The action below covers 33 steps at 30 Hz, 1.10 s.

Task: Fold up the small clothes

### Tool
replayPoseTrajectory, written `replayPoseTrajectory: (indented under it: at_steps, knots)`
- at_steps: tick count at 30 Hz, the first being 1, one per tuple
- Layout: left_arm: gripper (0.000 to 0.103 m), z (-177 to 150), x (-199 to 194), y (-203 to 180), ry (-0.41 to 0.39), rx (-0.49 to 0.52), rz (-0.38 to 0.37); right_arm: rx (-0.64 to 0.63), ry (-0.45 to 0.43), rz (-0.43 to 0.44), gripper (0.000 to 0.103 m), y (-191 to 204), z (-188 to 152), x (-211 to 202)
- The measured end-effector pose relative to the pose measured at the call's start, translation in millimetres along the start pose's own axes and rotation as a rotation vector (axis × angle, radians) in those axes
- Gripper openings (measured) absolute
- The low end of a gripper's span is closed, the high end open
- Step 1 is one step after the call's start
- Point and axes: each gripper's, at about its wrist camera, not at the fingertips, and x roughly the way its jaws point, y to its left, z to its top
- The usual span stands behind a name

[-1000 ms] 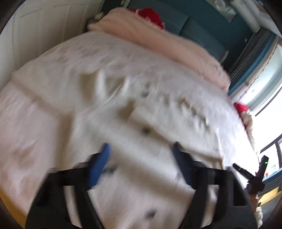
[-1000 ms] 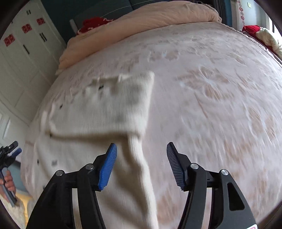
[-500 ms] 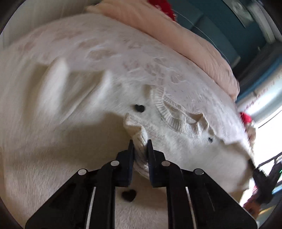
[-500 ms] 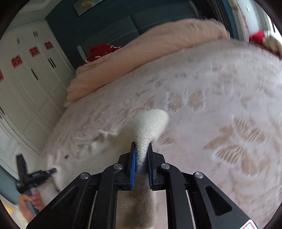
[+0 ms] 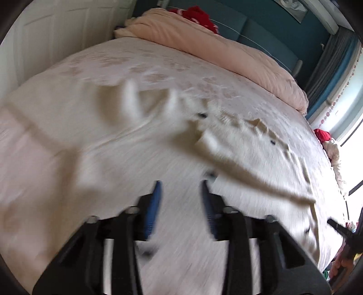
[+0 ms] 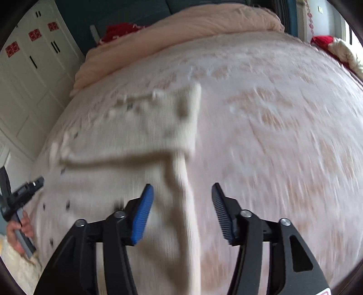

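A small cream knitted cardigan (image 6: 136,136) with dark buttons lies partly folded on the bed, its sleeve (image 6: 183,204) running down between my right fingers. My right gripper (image 6: 181,195) is open above that sleeve and holds nothing. In the left wrist view the cardigan (image 5: 226,154) spreads across the bed with a fold edge running to the right. My left gripper (image 5: 181,190) is open and empty just above the knit. Both views are blurred by motion.
The bed (image 6: 283,136) has a pale patterned cover. A peach duvet (image 5: 215,50) and a red item (image 5: 199,15) lie at its head. White wardrobes (image 6: 27,68) stand at the left. More clothes (image 6: 335,47) sit at the bed's far right edge.
Half a second ago both grippers were shut on the cardigan. Now both have let go, opened and pulled back, and the garment lies on the bed.
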Motion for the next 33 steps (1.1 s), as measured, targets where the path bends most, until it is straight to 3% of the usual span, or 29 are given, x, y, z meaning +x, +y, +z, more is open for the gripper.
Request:
replayPoseTrajectory:
  at_steps: [3, 6, 7, 8, 9, 10, 11, 12, 15, 18, 19, 20, 21, 22, 23, 24, 25, 27, 30, 33]
  knots:
    - [0.061, -25, -34, 30, 0.031, -0.055, 0.067, 0.042, 0.109, 0.004, 0.057, -12, -56, -15]
    - [0.064, -59, -58, 65, 0.113, -0.152, 0.122, 0.071, 0.220, 0.030, 0.058, -10, -103, -16]
    - [0.063, -66, -58, 74, 0.140, -0.178, 0.114, 0.051, 0.218, 0.036, 0.056, -5, -111, -17]
    - [0.062, -74, -57, 79, 0.177, -0.208, 0.100, 0.014, 0.219, 0.030, 0.046, 1, -114, -17]
    - [0.053, -81, -56, 82, 0.207, -0.213, 0.092, -0.009, 0.226, 0.036, 0.007, 5, -114, -18]
    - [0.032, -84, -58, 78, 0.207, -0.166, 0.137, -0.013, 0.234, 0.060, 0.009, 8, -111, -18]
    - [0.021, -84, -60, 74, 0.221, -0.124, 0.146, 0.004, 0.231, 0.087, 0.009, 9, -106, -24]
    - [0.011, -83, -63, 71, 0.258, -0.120, 0.083, -0.004, 0.217, 0.084, 0.008, 11, -103, -31]
    - [0.010, -90, -70, 74, 0.310, -0.126, 0.073, -0.033, 0.198, 0.040, 0.008, 10, -102, -55]
    - [0.011, -94, -73, 81, 0.314, -0.135, 0.062, -0.081, 0.272, -0.066, 0.010, 8, -115, -35]
    - [0.011, -88, -77, 84, 0.298, -0.160, 0.042, -0.084, 0.285, -0.100, 0.019, 6, -118, -30]
    - [0.012, -78, -83, 92, 0.254, -0.188, 0.020, -0.054, 0.268, -0.094, 0.019, 6, -116, -31]
    - [0.017, -70, -86, 96, 0.219, -0.202, 0.010, -0.036, 0.242, -0.090, 0.021, 8, -113, -34]
    - [0.030, -51, -89, 105, 0.150, -0.222, 0.003, -0.031, 0.211, -0.094, 0.026, 12, -107, -38]
    - [0.039, -26, -94, 118, 0.070, -0.244, 0.031, -0.040, 0.164, -0.113, 0.032, 19, -98, -45]
    - [0.052, -10, -97, 128, 0.016, -0.261, 0.065, -0.052, 0.125, -0.125, 0.044, 27, -91, -50]
    - [0.059, 12, -99, 144, -0.060, -0.285, 0.111, -0.063, 0.079, -0.118, 0.051, 37, -83, -56]
    - [0.066, 56, -91, 180, -0.148, -0.340, 0.173, -0.077, 0.040, -0.093, 0.051, 50, -75, -62]
    - [0.067, 104, -67, 232, -0.189, -0.416, 0.287, -0.135, 0.010, -0.064, 0.051, 84, -71, -60]
    - [0.066, 132, -30, 283, -0.138, -0.497, 0.352, -0.168, 0.031, -0.026, 0.052, 109, -75, -48]
